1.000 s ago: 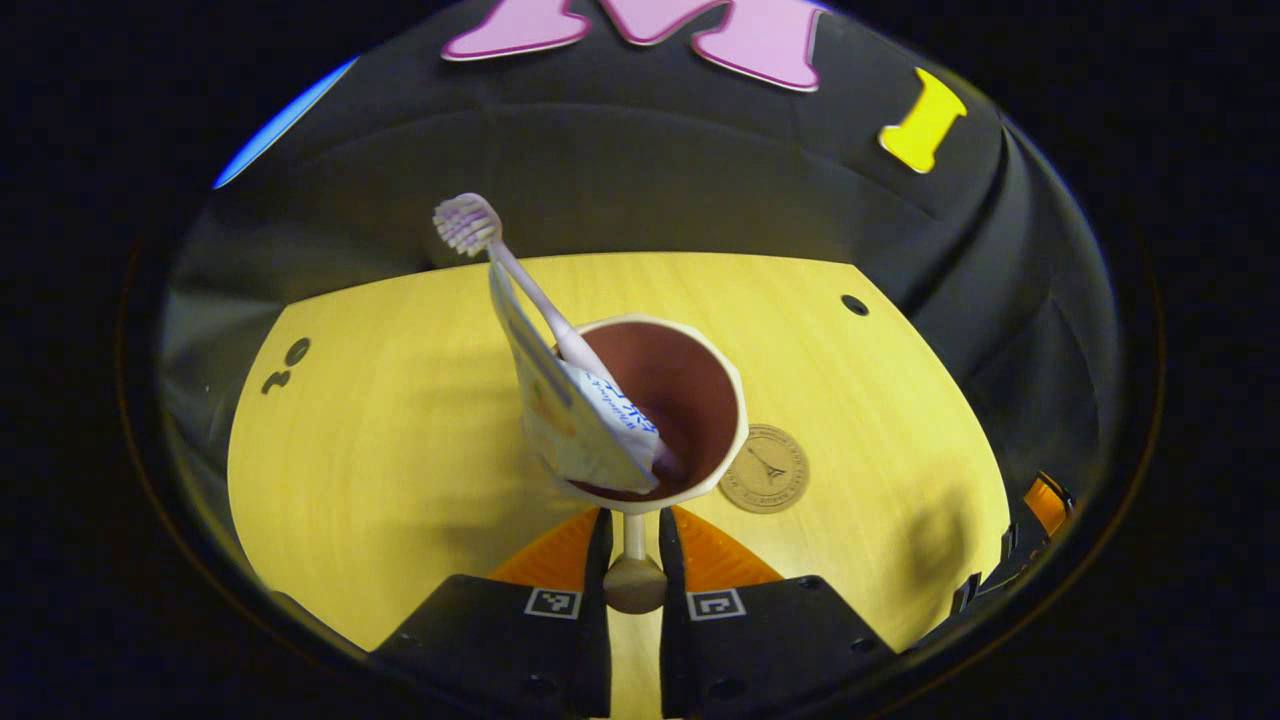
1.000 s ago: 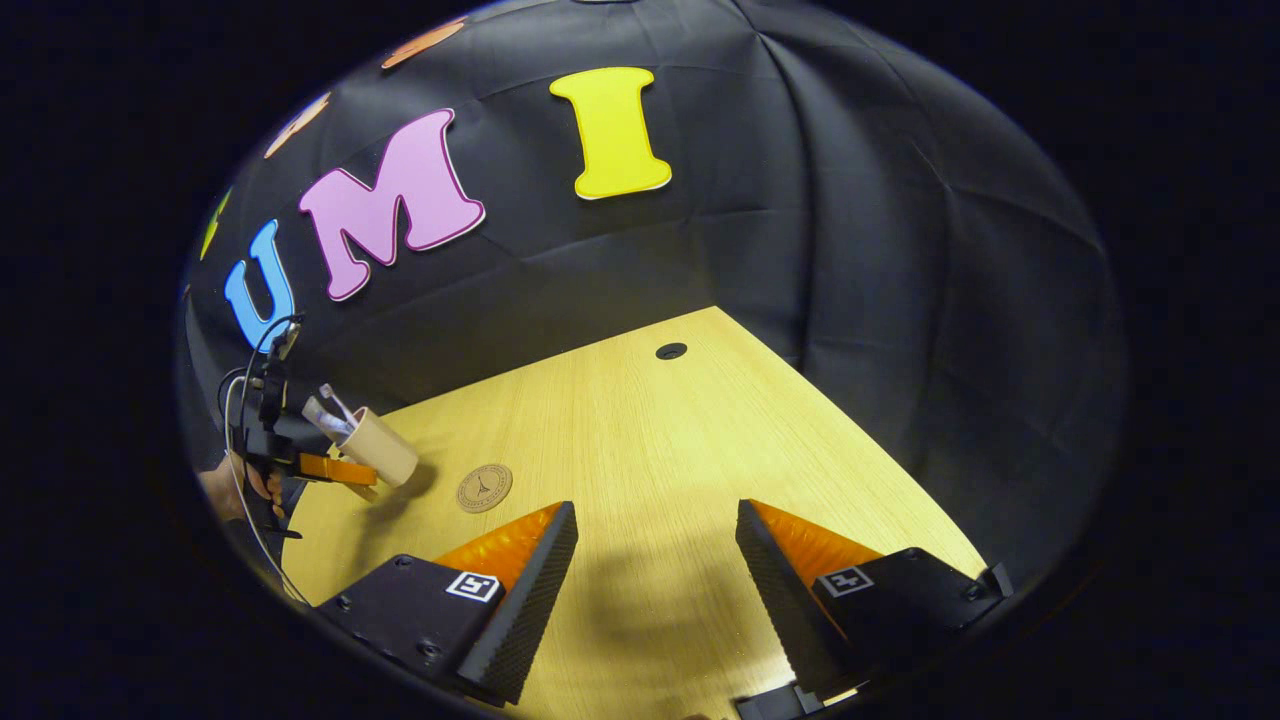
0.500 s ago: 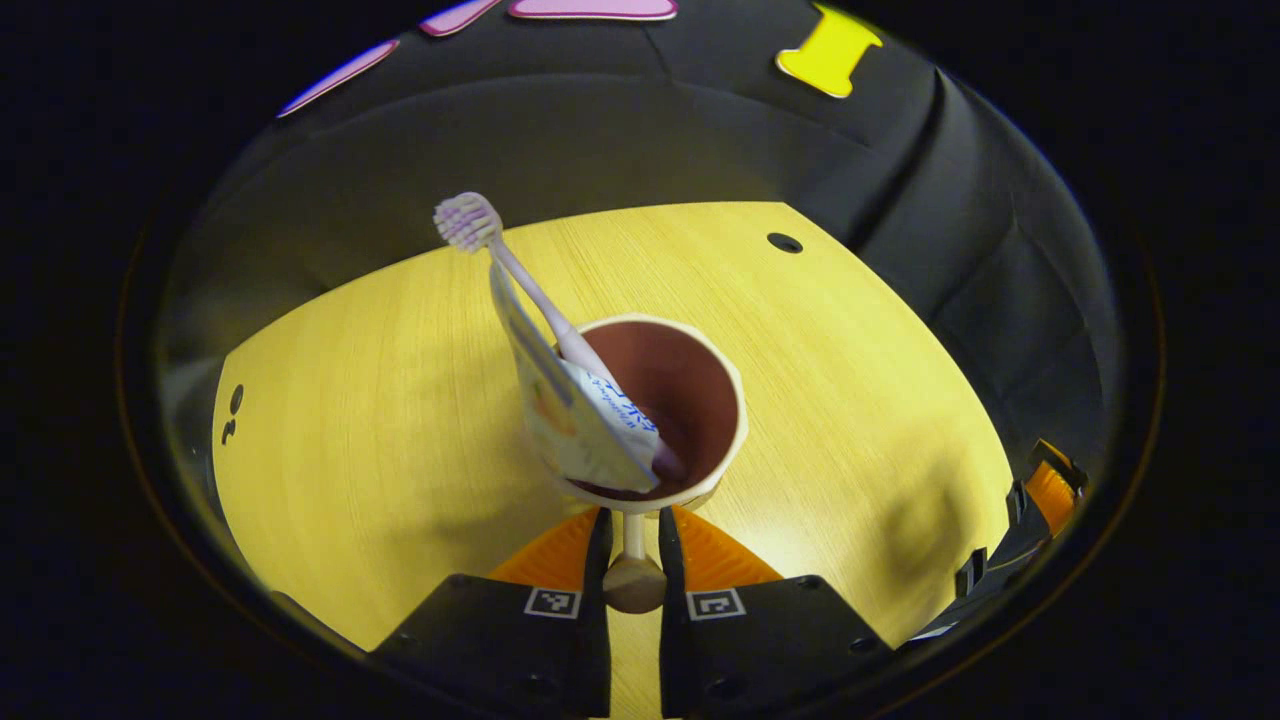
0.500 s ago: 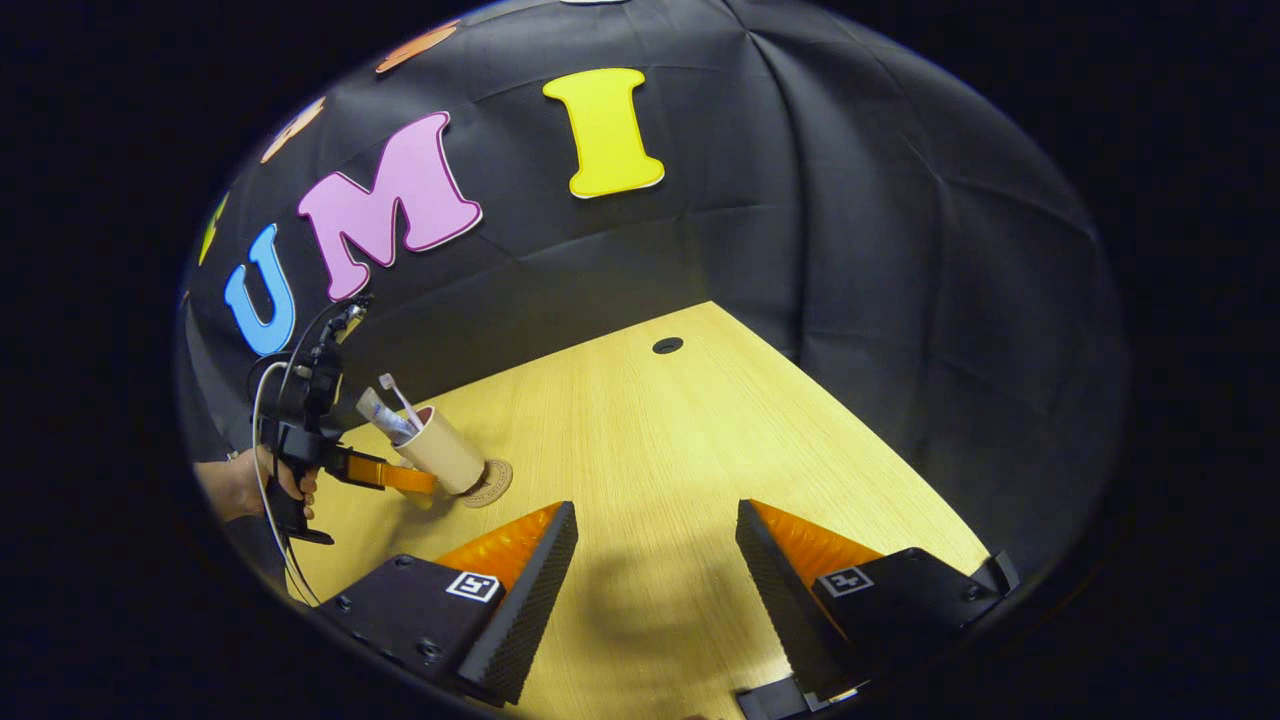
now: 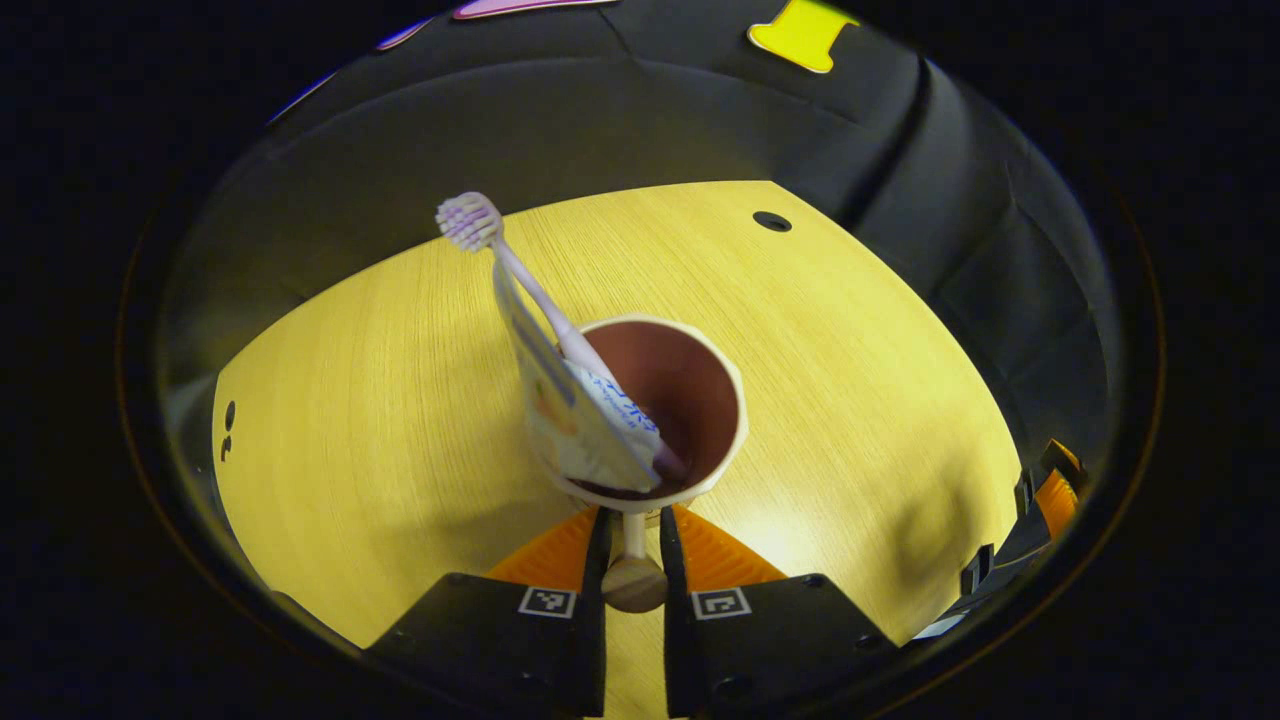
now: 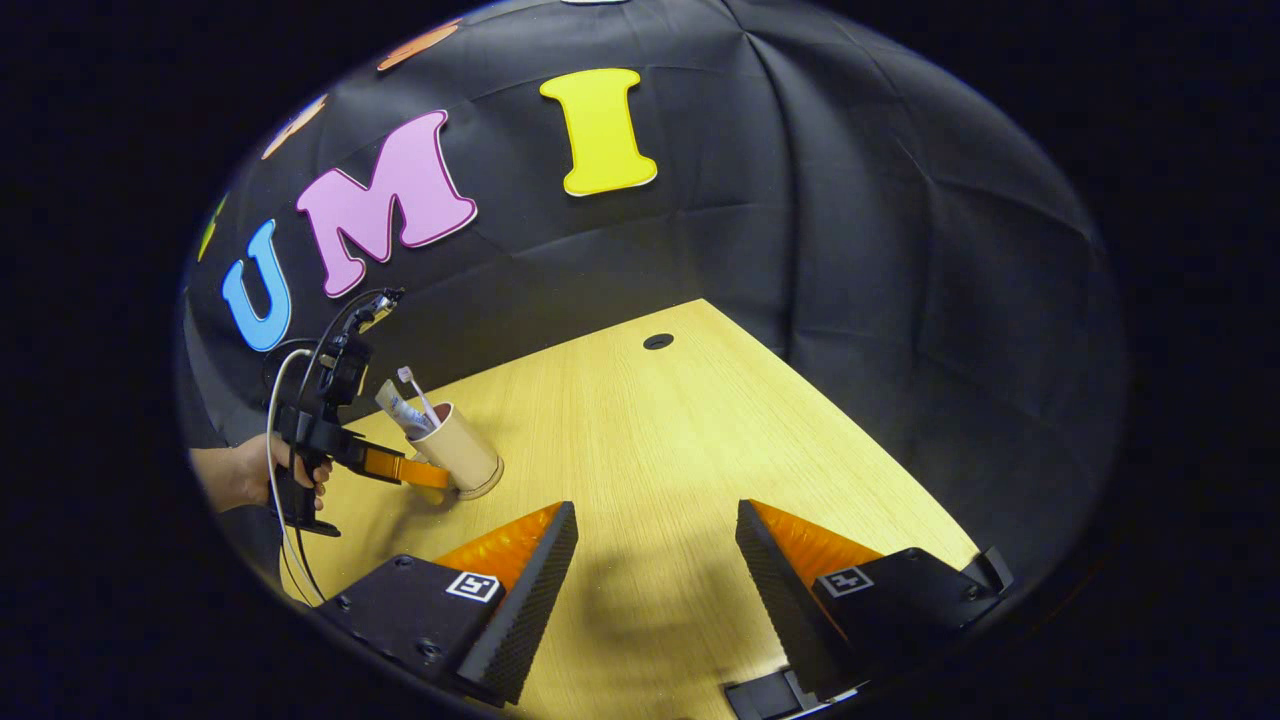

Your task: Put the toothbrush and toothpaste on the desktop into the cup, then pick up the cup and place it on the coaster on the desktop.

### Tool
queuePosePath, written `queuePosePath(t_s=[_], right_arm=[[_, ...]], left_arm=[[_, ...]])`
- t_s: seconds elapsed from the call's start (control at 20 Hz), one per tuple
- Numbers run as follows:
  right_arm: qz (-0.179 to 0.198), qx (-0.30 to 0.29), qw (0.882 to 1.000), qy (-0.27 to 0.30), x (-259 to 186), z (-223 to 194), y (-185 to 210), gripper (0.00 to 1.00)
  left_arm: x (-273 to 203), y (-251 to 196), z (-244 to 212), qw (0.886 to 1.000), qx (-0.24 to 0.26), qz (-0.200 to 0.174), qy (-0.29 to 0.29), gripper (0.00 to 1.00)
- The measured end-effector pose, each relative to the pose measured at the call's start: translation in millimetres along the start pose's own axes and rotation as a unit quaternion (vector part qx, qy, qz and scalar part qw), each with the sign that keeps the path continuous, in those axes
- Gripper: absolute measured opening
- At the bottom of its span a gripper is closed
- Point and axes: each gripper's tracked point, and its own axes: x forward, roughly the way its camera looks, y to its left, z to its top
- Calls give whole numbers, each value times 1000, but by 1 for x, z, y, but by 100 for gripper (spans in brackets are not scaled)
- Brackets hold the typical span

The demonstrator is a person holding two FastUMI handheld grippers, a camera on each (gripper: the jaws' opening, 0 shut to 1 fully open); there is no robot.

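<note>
Right now the cup point(image 5: 660, 410), beige outside w/ a dark brown inside, sits dead centre in the left gripper view, its handle point(image 5: 634, 572) pinched between the two fingers of the left gripper point(image 5: 634, 560), which are pressed nearly together w/ just the handle's width between them. Toothbrush point(image 5: 520, 280) and toothpaste tube point(image 5: 575, 415) both stand in the cup, leaning on its left rim, brush head up and out past the lip. In the right gripper view the cup point(image 6: 458, 455) is tilted, bottom edge at or on the coaster point(image 6: 487, 486); can't tell if it's fully seated or touching flat. Same view shows the left gripper point(image 6: 425, 474) reaching in from the left to the cup, a hand point(image 6: 250, 475) on its grip, cable looping above. Right gripper point(image 6: 655, 590) is well apart from the cup, fingers spread wide, nothing between them, low over bare desktop point(image 6: 650, 450). Room: plenty of open wood to the right of and behind the cup, a cable hole point(image 6: 658, 341) near the far edge; the black cloth wall point(image 6: 850, 250) closes the far and right sides of the desk.
</note>
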Motion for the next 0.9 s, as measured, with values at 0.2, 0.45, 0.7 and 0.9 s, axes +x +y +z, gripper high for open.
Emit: queuePosePath(t_s=[0.2,0.45,0.7,0.9], right_arm=[[8,-7,1000,2,1,-1,8,98],[19,-18,1000,-1,0,4,22,98],[33,-27,999,-9,-10,15,48,98],[44,-45,998,-14,-29,21,73,98]], left_arm=[[-12,3,2,1000,-4,13,-12,50],[-49,7,6,996,-41,2,-78,100],[-126,24,-1,980,-72,23,-184,99],[-200,40,-14,958,-88,46,-269,99]])
